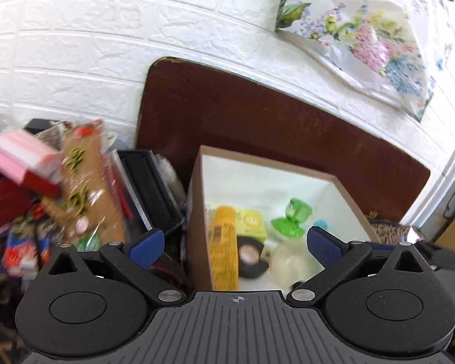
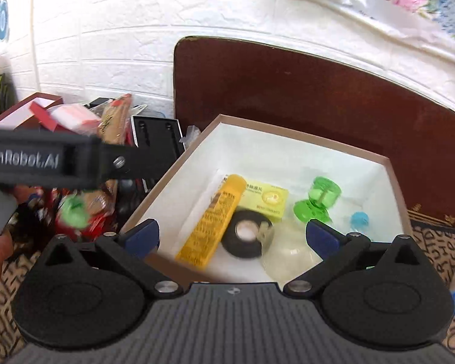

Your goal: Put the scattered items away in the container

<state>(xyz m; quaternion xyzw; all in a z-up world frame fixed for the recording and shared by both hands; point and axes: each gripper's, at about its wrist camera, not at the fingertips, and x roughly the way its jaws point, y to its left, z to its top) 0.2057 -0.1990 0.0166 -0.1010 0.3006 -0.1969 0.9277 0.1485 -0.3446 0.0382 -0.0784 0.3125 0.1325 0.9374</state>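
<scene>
Both the left gripper and right gripper hang with jaws spread wide and empty above the white-lined box. Left of the box sits a cluttered heap. Inside, the yellow tube lies flat, cap toward the far wall, touching the black tape roll.

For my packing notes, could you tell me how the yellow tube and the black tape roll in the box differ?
The yellow tube is long and bright with printed text; the black tape roll is a round ring with a pale core. The yellow tube lies lengthwise, the black tape roll flat. Both rest, touching, inside the box.
</scene>
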